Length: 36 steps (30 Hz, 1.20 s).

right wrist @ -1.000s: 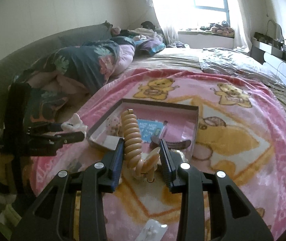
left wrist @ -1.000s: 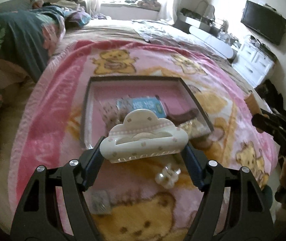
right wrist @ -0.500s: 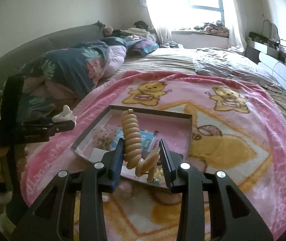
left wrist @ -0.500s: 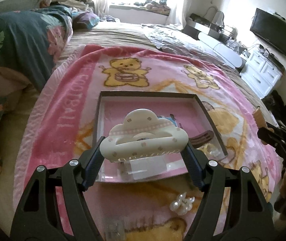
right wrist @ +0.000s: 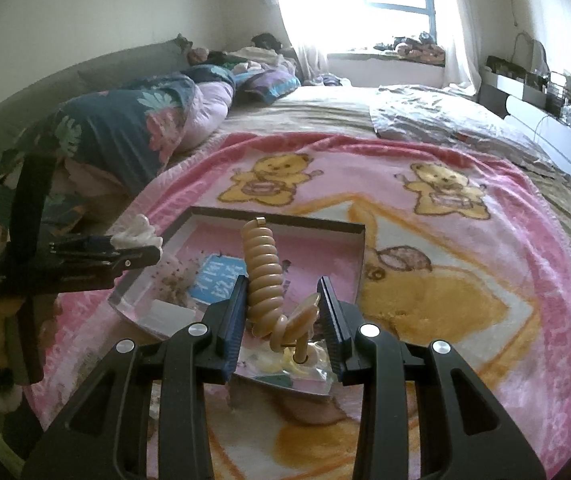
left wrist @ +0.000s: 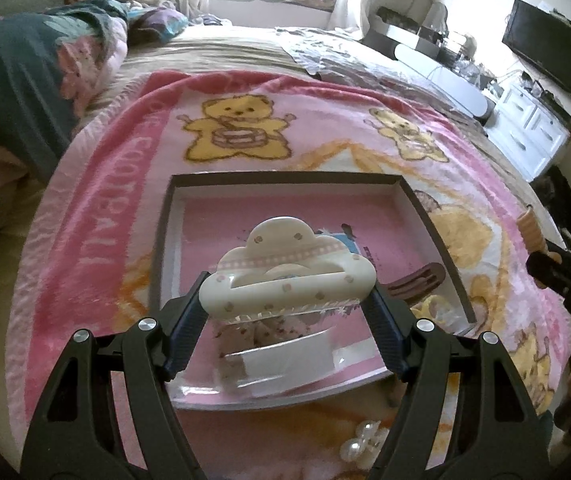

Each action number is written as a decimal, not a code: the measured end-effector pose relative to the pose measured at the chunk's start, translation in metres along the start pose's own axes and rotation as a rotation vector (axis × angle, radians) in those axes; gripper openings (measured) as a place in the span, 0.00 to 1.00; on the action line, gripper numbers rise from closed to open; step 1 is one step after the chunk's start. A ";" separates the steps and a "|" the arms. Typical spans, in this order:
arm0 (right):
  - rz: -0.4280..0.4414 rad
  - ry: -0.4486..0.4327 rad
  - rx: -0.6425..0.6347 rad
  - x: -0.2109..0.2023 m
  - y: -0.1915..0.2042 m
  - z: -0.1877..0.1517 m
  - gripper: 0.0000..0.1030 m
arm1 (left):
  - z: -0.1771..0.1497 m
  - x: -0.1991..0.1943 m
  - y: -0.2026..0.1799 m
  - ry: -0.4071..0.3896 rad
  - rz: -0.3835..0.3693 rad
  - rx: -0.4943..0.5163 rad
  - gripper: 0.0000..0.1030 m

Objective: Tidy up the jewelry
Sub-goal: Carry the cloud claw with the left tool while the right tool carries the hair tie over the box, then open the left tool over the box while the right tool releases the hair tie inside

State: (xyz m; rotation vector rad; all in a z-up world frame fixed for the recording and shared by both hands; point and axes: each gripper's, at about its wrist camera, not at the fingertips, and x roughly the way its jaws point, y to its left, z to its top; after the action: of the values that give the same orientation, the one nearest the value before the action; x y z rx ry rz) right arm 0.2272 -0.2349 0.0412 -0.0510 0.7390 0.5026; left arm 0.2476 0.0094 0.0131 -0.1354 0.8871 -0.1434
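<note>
My left gripper (left wrist: 287,312) is shut on a cream cloud-shaped hair claw (left wrist: 287,278) and holds it above the near part of a shallow pink tray (left wrist: 285,196). My right gripper (right wrist: 281,316) is shut on a tan spiral hair clip (right wrist: 265,276) above the tray's near edge (right wrist: 277,220). The tray lies on a pink bear blanket and holds a blue card (right wrist: 215,280), a brown hair clip (left wrist: 417,282), a white box (left wrist: 285,360) and small packets. The left gripper also shows in the right wrist view (right wrist: 141,254).
A white pearl bow (left wrist: 361,444) lies on the blanket (left wrist: 97,220) in front of the tray. A dark floral quilt (right wrist: 125,136) is piled at the left of the bed. A white dresser (left wrist: 533,140) and a TV (left wrist: 545,46) stand at the right.
Both grippers have moved forward over the tray, each still holding its clip. The tray now sits closer and lower in both views; the pearl bow has dropped toward the frame's bottom.
</note>
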 end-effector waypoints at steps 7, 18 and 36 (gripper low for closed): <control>0.014 0.064 0.001 0.027 -0.004 -0.012 0.33 | -0.001 0.021 -0.006 0.030 0.001 0.016 0.64; 0.034 0.157 -0.039 0.068 0.010 -0.027 0.34 | -0.004 0.034 -0.001 0.051 0.009 0.007 0.64; 0.014 0.126 0.003 0.041 0.009 -0.035 0.71 | -0.005 0.004 0.004 0.017 0.005 -0.018 0.64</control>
State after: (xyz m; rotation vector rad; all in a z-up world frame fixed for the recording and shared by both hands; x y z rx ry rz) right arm 0.2265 -0.2169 -0.0109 -0.0751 0.8635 0.5156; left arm 0.2461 0.0122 0.0066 -0.1486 0.9054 -0.1318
